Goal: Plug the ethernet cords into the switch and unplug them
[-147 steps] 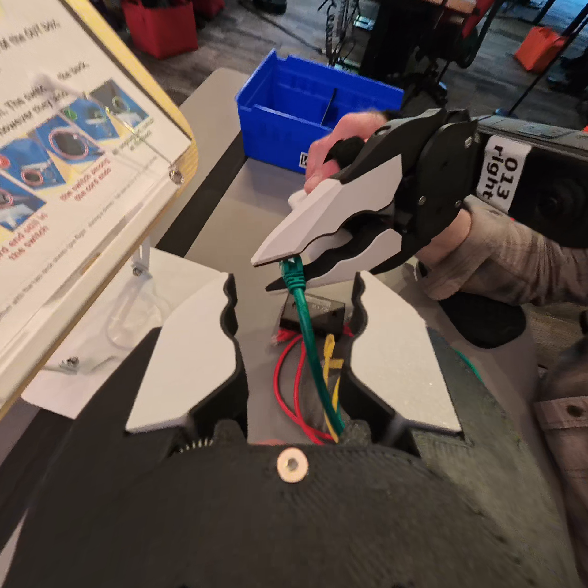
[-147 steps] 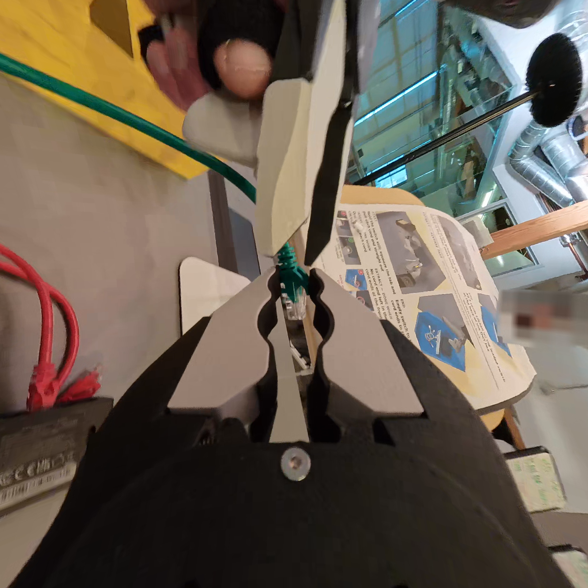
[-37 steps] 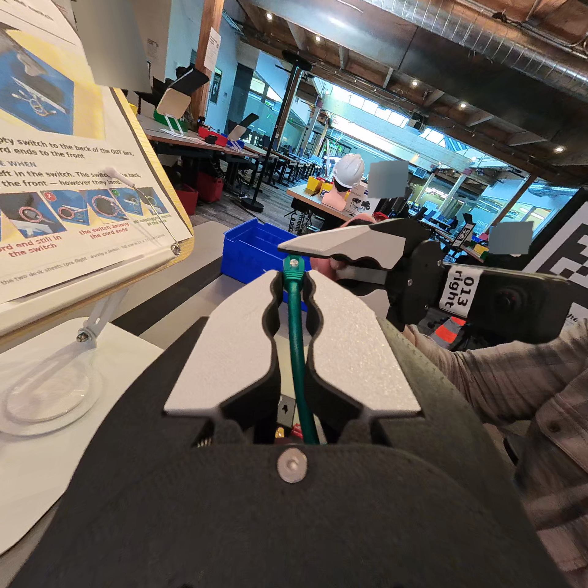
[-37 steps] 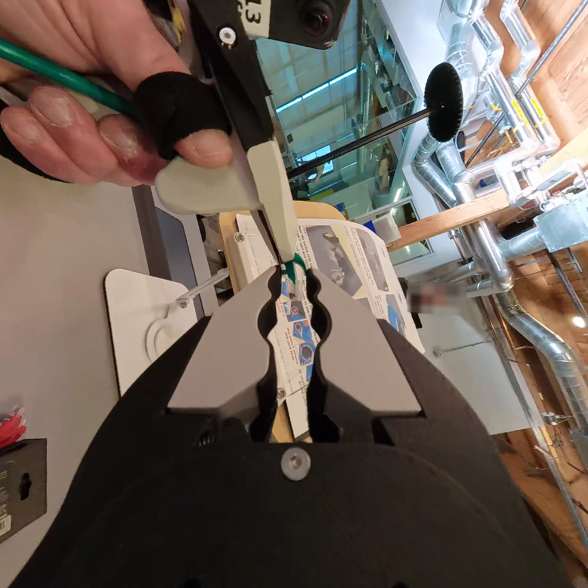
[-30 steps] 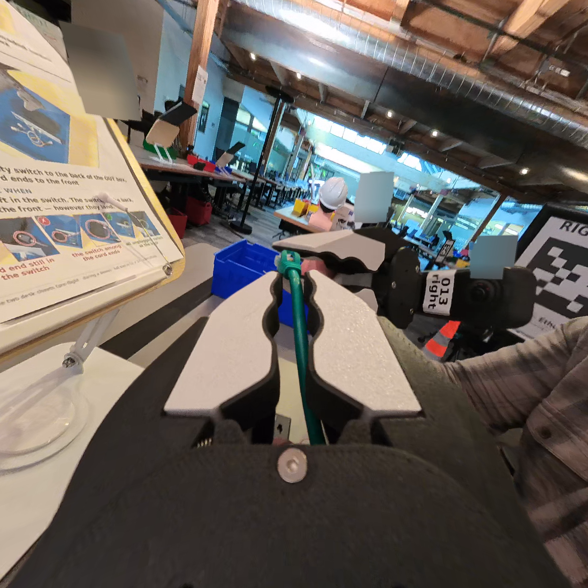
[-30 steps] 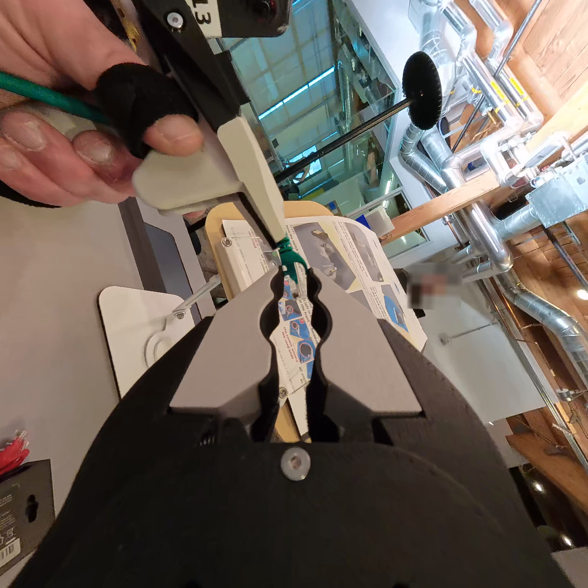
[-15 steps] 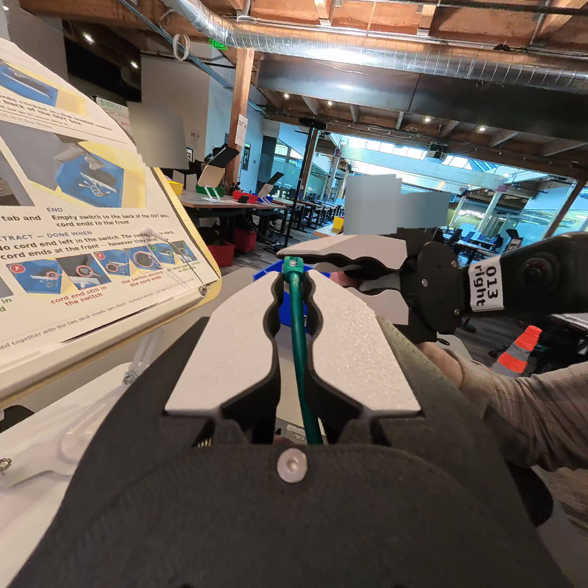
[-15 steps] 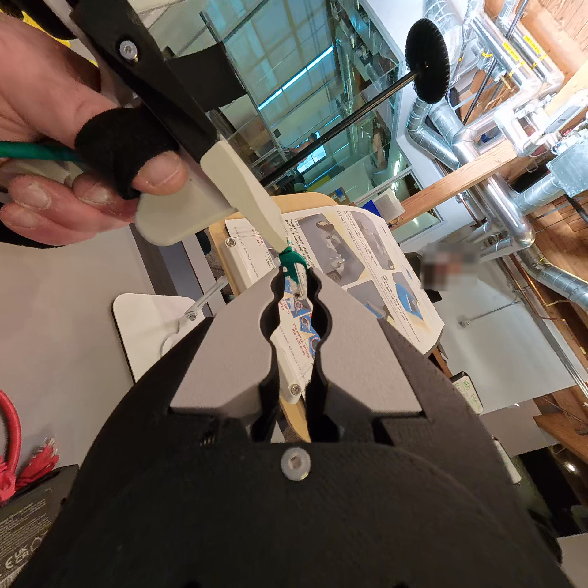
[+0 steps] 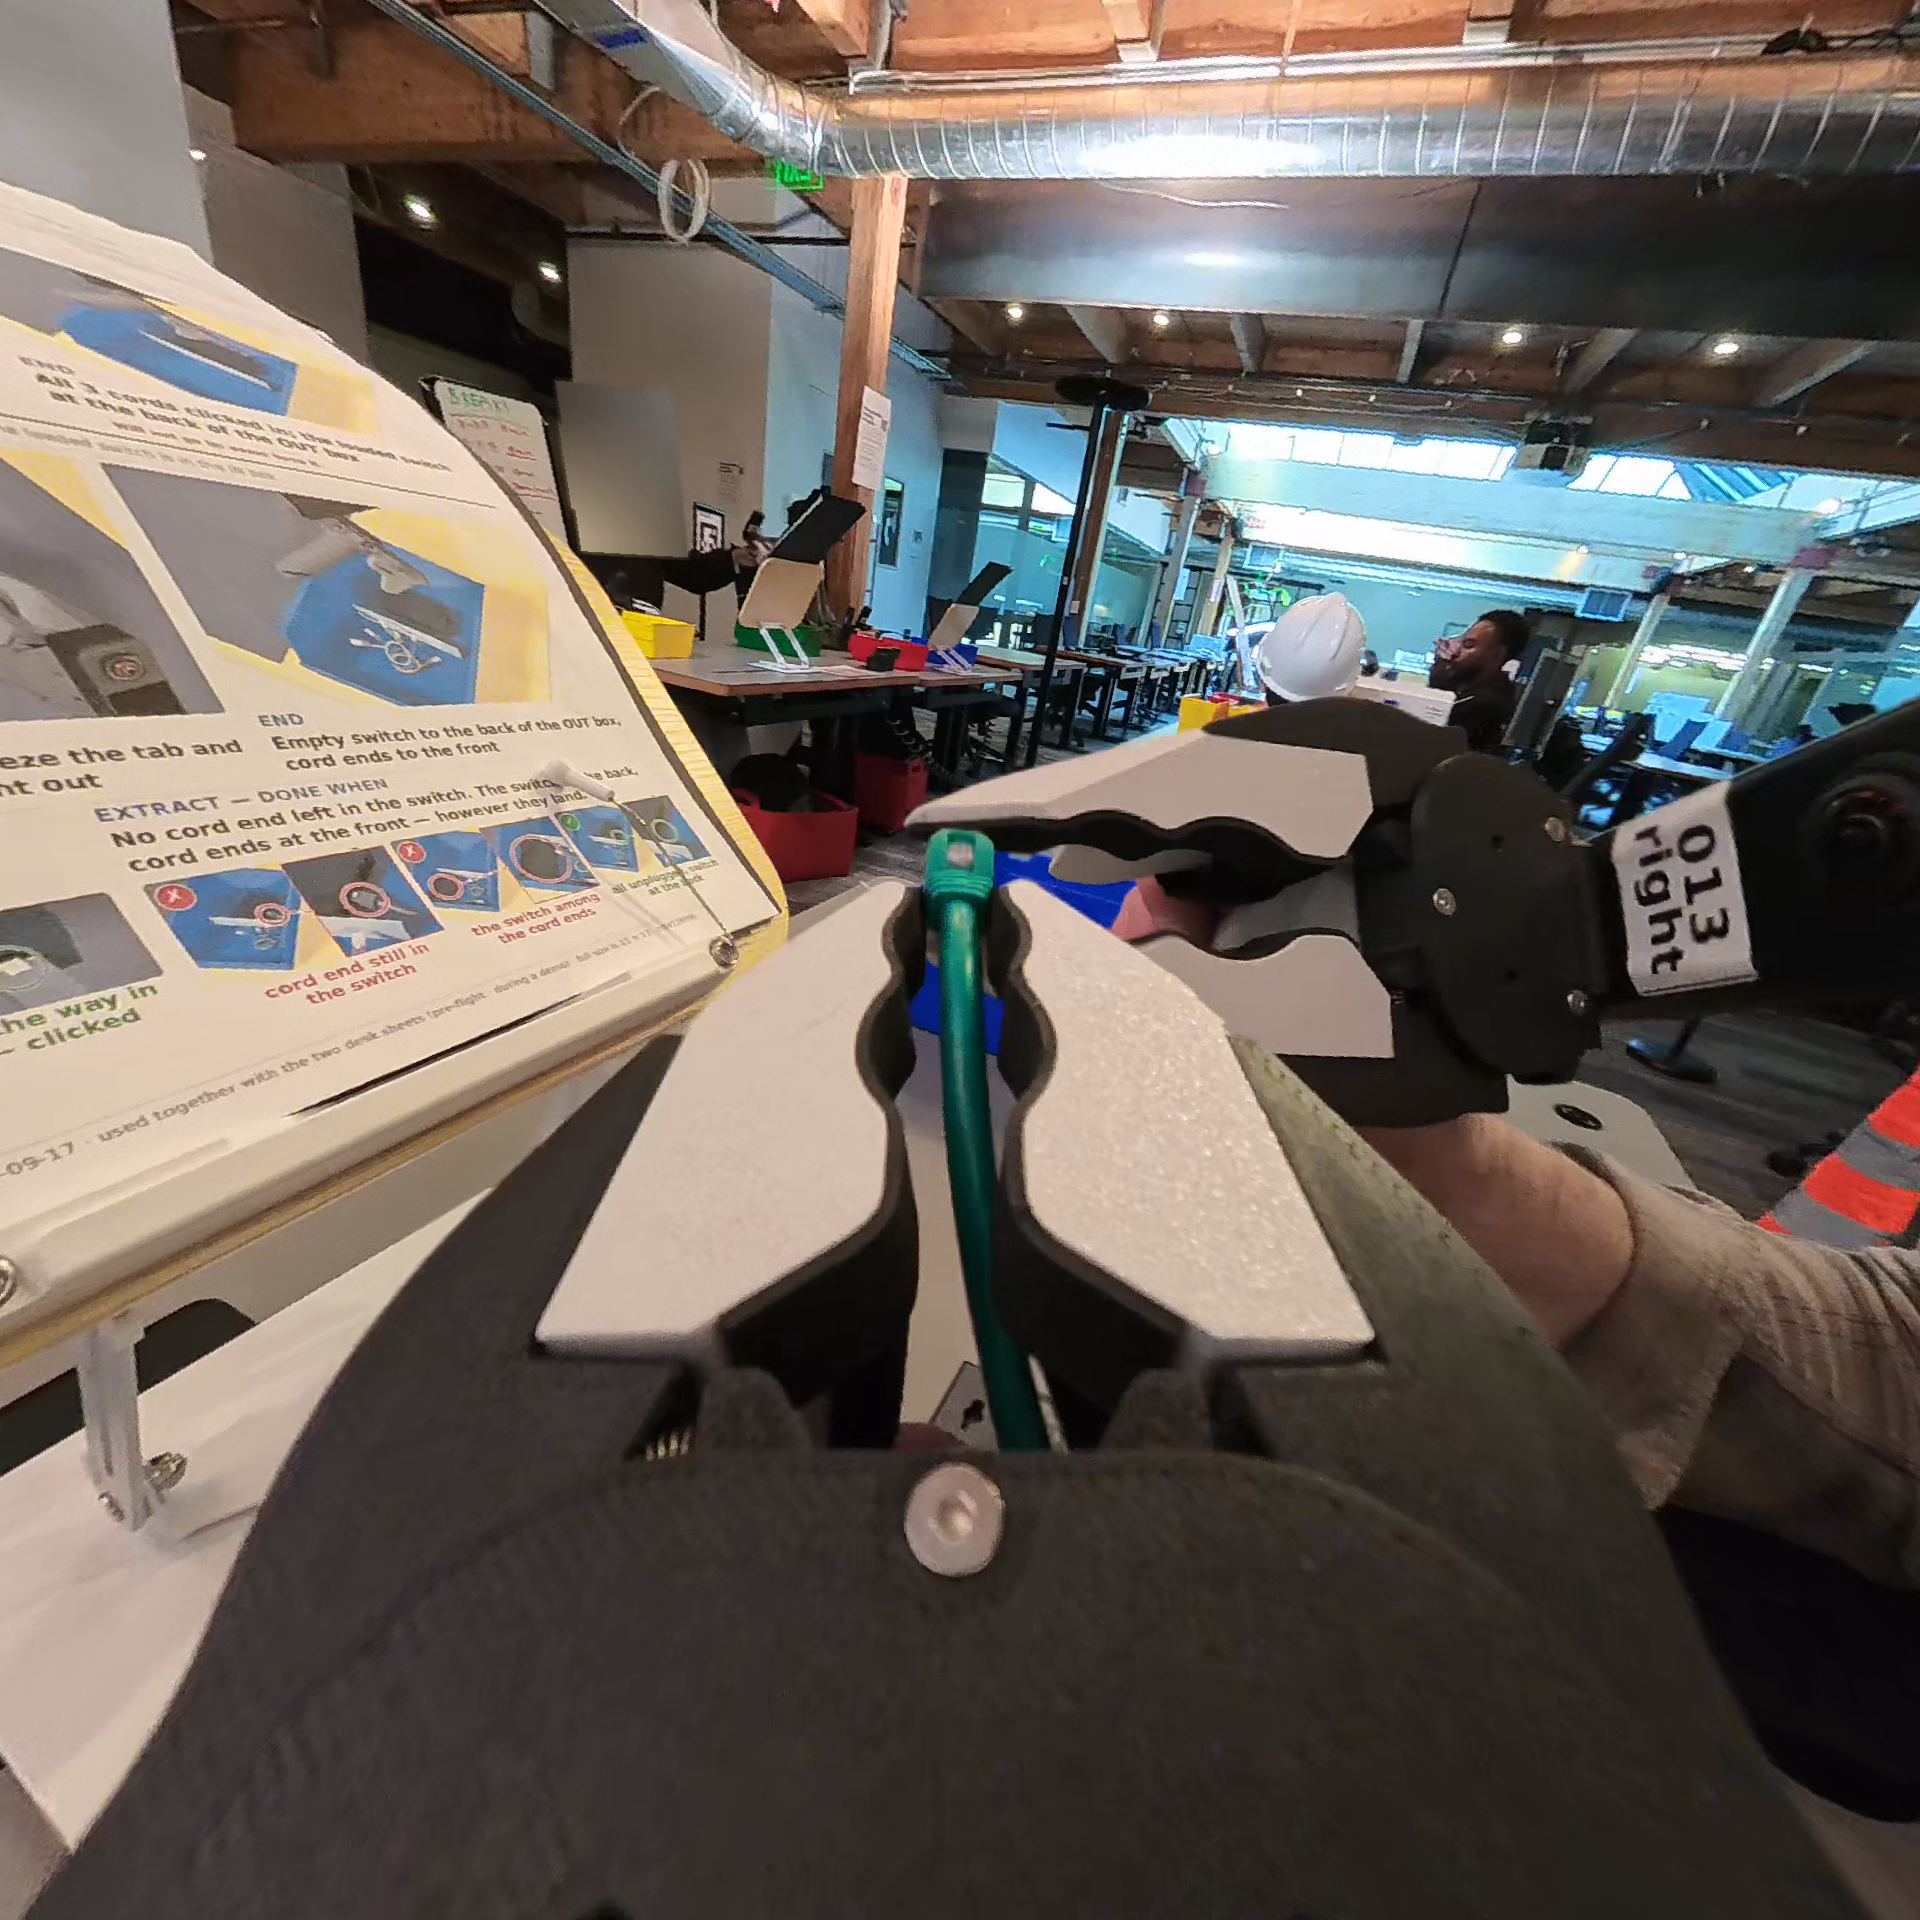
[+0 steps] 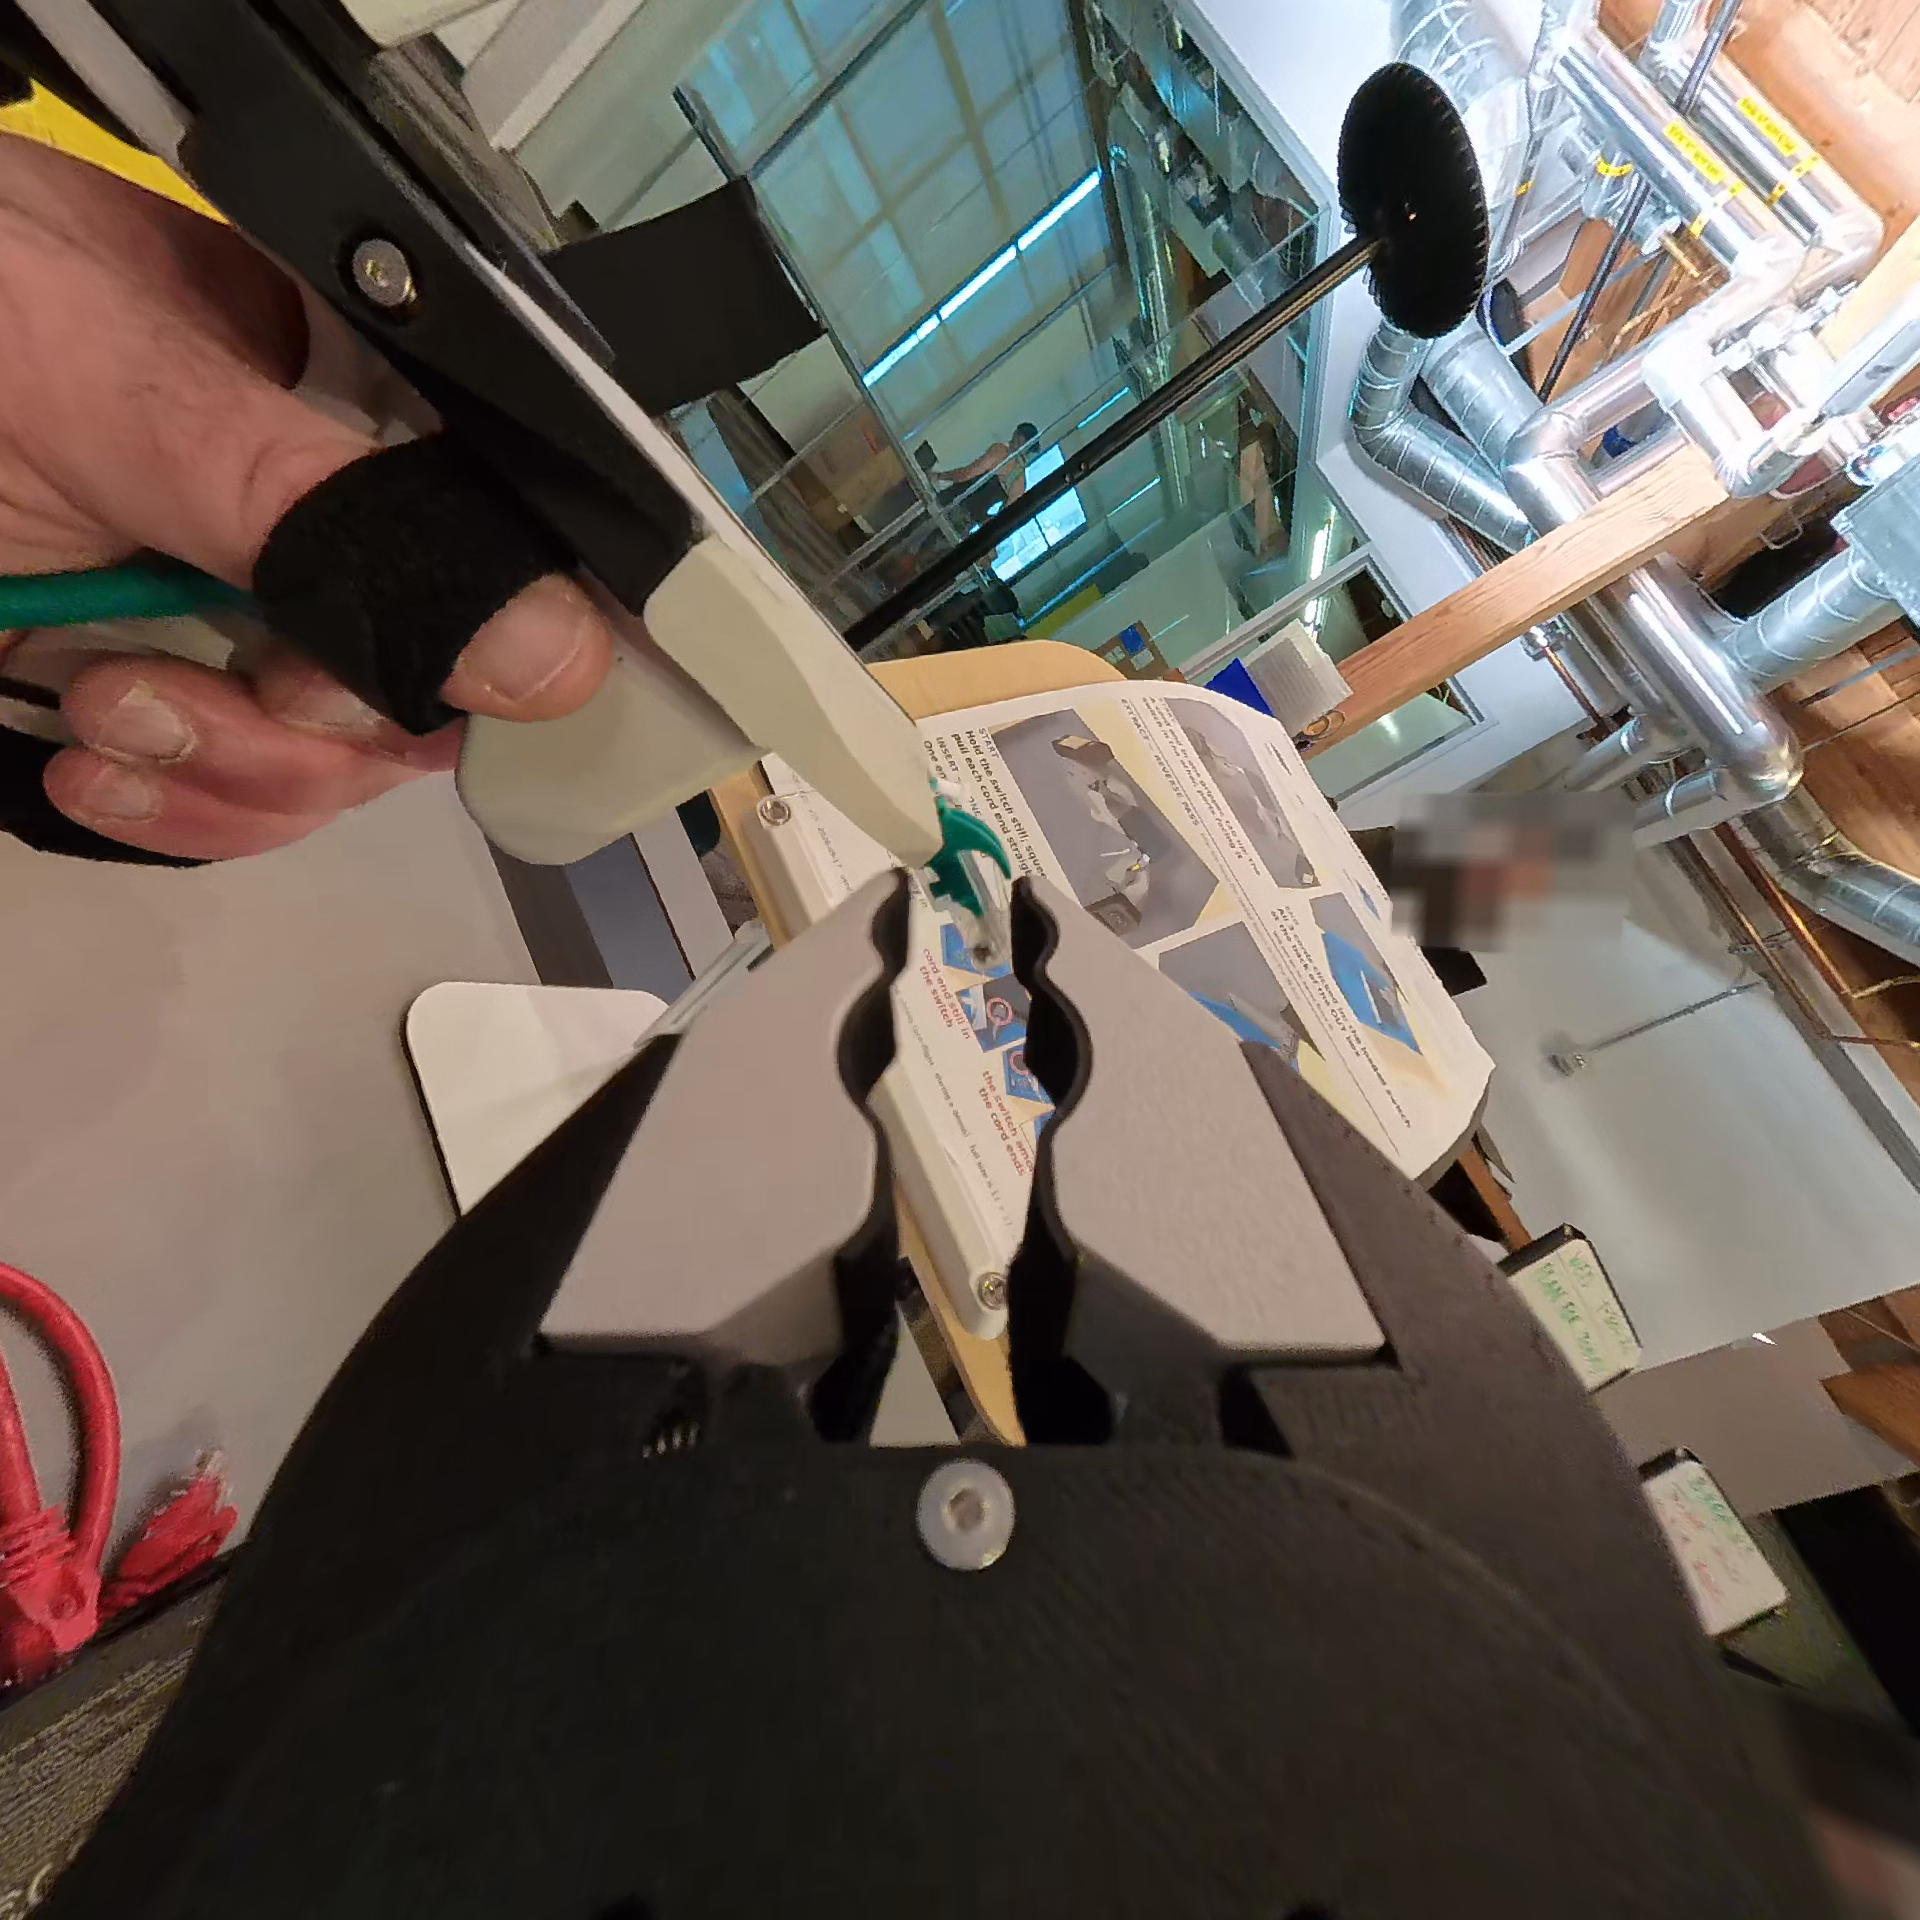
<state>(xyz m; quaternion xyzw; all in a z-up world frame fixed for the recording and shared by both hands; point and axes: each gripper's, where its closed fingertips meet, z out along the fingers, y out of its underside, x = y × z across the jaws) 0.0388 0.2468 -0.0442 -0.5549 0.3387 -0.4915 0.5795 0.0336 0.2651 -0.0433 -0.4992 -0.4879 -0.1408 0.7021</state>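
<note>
Green ethernet cord (image 9: 971,1122) with green boot and clear plug (image 9: 958,868) is up in the air, well above the table, not near the switch. It runs up the channel between the left gripper (image 9: 956,914)'s grey fingers, which are nearly closed and pinch the cord just below the boot; the plug sticks out past the tips.

Right gripper (image 10: 961,914) comes in from the right, its fingers narrowly parted with the plug end (image 10: 961,883) sitting at their tips. Whether the pads actually touch the plug cannot be told from either view. Looks like a mid-air handover or re-grip of the plug.

Risks from here:
- Right fingers close on the very tip only, so the plug twists or pops out when the left lets go.
- Clamping across the latch tab would leave the plug in the wrong orientation for the port.
- Left releasing before the right has a firm hold lets the cord drop back to the table.

Black switch (image 10: 62,1714) is only a dark corner at the near left of the right wrist view, with a red ethernet cord (image 10: 62,1455) and its red plugs beside it; whether those are seated cannot be told. A printed instruction sheet on a wooden stand (image 9: 343,810) stands to the left, on the far side of the cord.
</note>
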